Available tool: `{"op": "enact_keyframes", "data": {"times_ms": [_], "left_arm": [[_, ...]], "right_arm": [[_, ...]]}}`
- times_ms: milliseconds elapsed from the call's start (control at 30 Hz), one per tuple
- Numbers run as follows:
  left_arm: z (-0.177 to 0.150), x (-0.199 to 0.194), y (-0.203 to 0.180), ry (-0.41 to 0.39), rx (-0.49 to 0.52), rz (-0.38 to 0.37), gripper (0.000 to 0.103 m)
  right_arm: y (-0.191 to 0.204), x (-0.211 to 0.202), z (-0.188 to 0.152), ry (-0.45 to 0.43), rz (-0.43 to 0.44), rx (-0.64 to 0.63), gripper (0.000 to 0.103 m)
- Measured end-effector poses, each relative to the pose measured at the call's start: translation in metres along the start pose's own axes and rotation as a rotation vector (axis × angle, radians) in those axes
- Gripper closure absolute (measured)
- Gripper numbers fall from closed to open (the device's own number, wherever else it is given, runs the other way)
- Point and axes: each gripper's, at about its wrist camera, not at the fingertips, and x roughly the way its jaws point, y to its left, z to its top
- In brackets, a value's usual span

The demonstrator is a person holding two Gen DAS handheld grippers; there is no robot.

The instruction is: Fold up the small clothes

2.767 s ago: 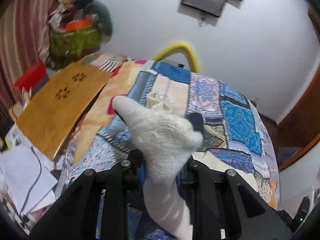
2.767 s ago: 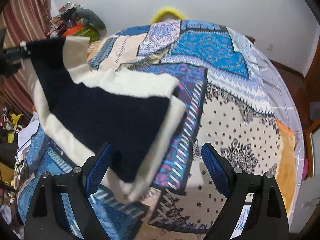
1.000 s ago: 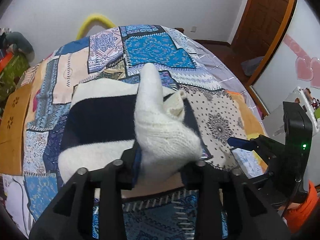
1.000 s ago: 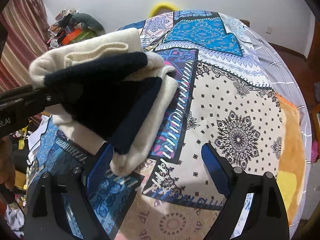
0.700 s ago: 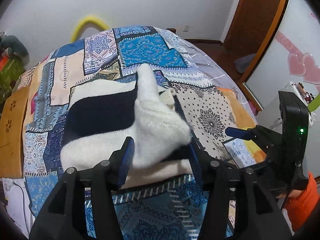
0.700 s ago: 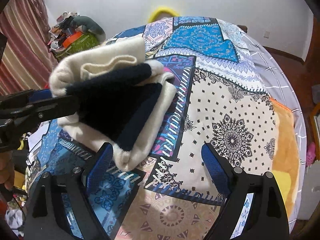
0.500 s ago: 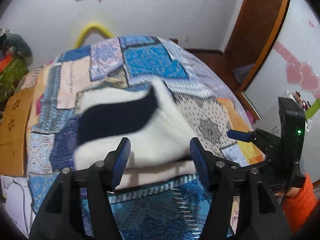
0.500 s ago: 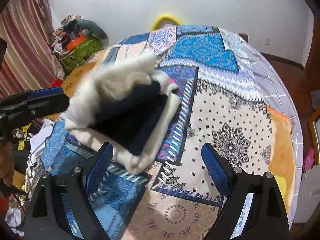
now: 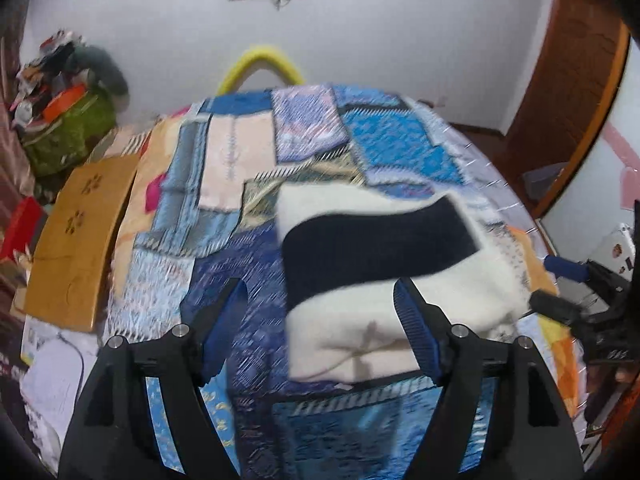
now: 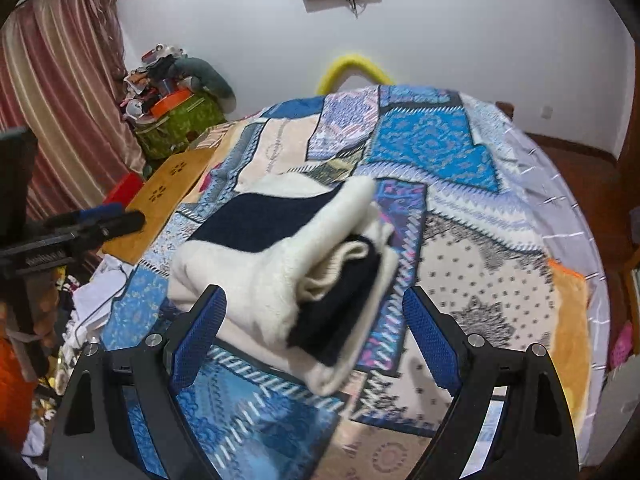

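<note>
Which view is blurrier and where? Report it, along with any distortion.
Left wrist view: motion streaks smear the patchwork bedspread and soften the cream and navy garment; the left gripper itself stays crisp. Right wrist view: sharper overall, with slight blur on the garment's raised fold. Both views: fisheye bulges the bed into a dome, with dark corners.

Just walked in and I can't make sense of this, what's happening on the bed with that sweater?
A person is folding a cream and navy sweater on a bed covered by a patchwork blanket, with a two-finger tool in each hand. The sweater now lies folded in a bundle on the blanket, and neither tool grips it. The left tool has just been opening its jaws, with nothing pressed between them. The right tool is open too, above the near edge of the bundle.
</note>
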Motion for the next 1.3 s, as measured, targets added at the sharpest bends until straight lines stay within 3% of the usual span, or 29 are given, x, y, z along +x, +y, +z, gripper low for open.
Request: {"op": "enact_keyframes", "data": {"times_ms": [100,300,467,533,567,633,800,833,1167,1300], "left_arm": [[-0.017,0.017,0.015,0.056,-0.012,0.007,0.028],[-0.051,0.040,0.026,0.133,-0.008,0.000,0.028],[-0.065,0.053,0.024,0.159,0.008,0.033,0.028],[-0.067,0.058,0.024,0.164,0.006,0.034,0.028],[-0.067,0.060,0.024,0.167,0.002,0.031,0.028],[-0.067,0.063,0.026,0.172,-0.014,0.030,0.028],[-0.065,0.064,0.029,0.172,-0.030,0.024,0.028],[-0.064,0.063,0.030,0.171,-0.035,0.023,0.028],[-0.060,0.046,0.050,0.111,-0.089,0.064,0.028],[-0.063,0.050,0.064,0.143,-0.134,0.069,0.028]], "right_arm": [[0.004,0.014,-0.003,0.022,0.012,0.007,0.015],[0.010,0.035,-0.012,0.077,0.028,0.011,0.031],[0.011,0.041,-0.014,0.097,0.049,0.036,0.051],[0.012,0.043,-0.014,0.115,0.064,0.036,0.067],[0.013,0.043,-0.014,0.117,0.061,0.032,0.069],[0.015,0.039,-0.013,0.093,0.056,0.020,0.077],[0.020,0.021,-0.006,0.026,0.054,-0.005,0.084],[0.022,0.016,-0.004,0.010,0.059,-0.011,0.091],[0.019,0.003,-0.010,-0.013,0.070,-0.017,0.091],[-0.001,0.010,-0.024,0.022,0.060,0.041,0.091]]}}
